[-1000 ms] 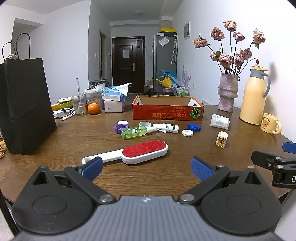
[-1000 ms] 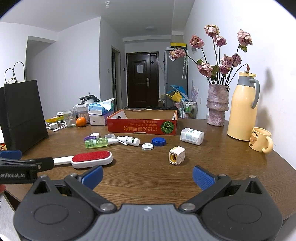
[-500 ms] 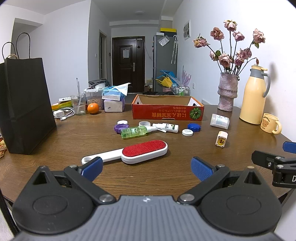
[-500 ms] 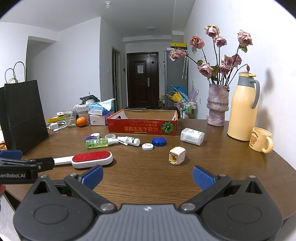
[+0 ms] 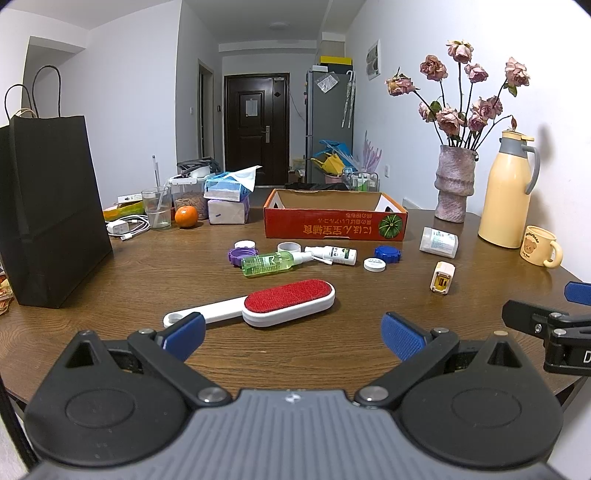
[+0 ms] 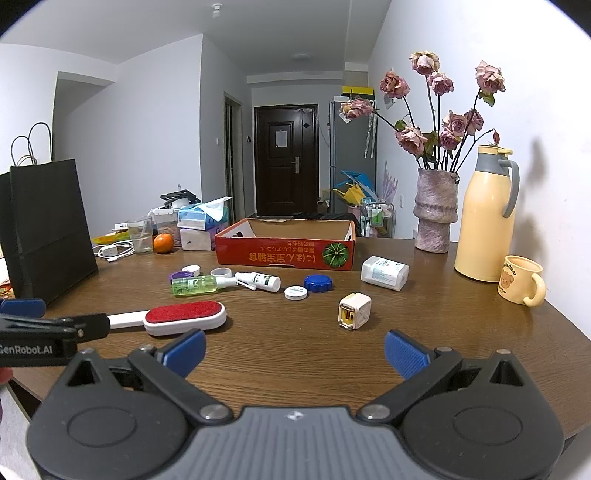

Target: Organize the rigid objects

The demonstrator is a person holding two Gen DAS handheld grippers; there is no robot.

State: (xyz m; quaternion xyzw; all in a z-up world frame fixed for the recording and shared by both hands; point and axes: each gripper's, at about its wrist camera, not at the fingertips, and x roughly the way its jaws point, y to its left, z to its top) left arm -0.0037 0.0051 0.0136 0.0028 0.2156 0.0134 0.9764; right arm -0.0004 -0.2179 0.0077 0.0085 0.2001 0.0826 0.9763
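Walls: plain white, with a paper notice point(image 5: 373, 60) high on the right one.
Ceiling: white, round flush lamp point(image 5: 279, 25) over the corridor.
Table: round-edged, dark brown wood grain point(image 5: 155, 269).
Corridor: narrow, ending in a dark panelled door point(image 5: 255, 127) with a sheet of paper stuck on it.
Side doorway: open frame point(image 5: 205, 114) in the left wall.
Refrigerator: tall, grey point(image 5: 328, 125), standing right of the door.
Light: even, indoor, cool.

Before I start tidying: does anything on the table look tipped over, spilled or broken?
Nothing is spilled or visibly broken. The green spray bottle, the small white spray bottle and the white pill bottle lie on their sides, and loose caps sit around them.
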